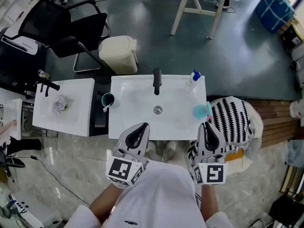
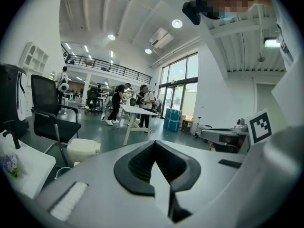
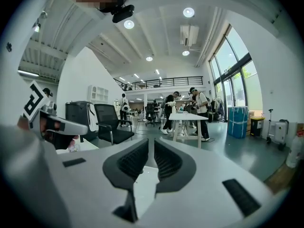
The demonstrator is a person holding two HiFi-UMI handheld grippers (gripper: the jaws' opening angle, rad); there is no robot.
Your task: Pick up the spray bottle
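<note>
The spray bottle [image 1: 195, 76], white with a blue head, stands upright at the back right corner of the white sink [image 1: 128, 122]. A black tap [image 1: 156, 81] rises at the middle of the sink's back edge. My left gripper [image 1: 144, 126] hangs over the sink's front edge, left of centre, shut and empty. Over the front right corner my right gripper [image 1: 205, 125] is also shut with nothing in it, well short of the bottle. In the left gripper view the jaws [image 2: 155, 142] meet at their tips. The right gripper view shows its jaws [image 3: 151, 140] nearly touching. Neither gripper view shows the bottle.
A teal cup [image 1: 200, 111] sits on the sink's right side and a dark mug [image 1: 108, 99] by its left edge. A white side table [image 1: 76, 120] stands to the left, a striped cloth [image 1: 233, 120] to the right. A cream bin [image 1: 118, 54] and black chair [image 1: 61, 27] lie beyond.
</note>
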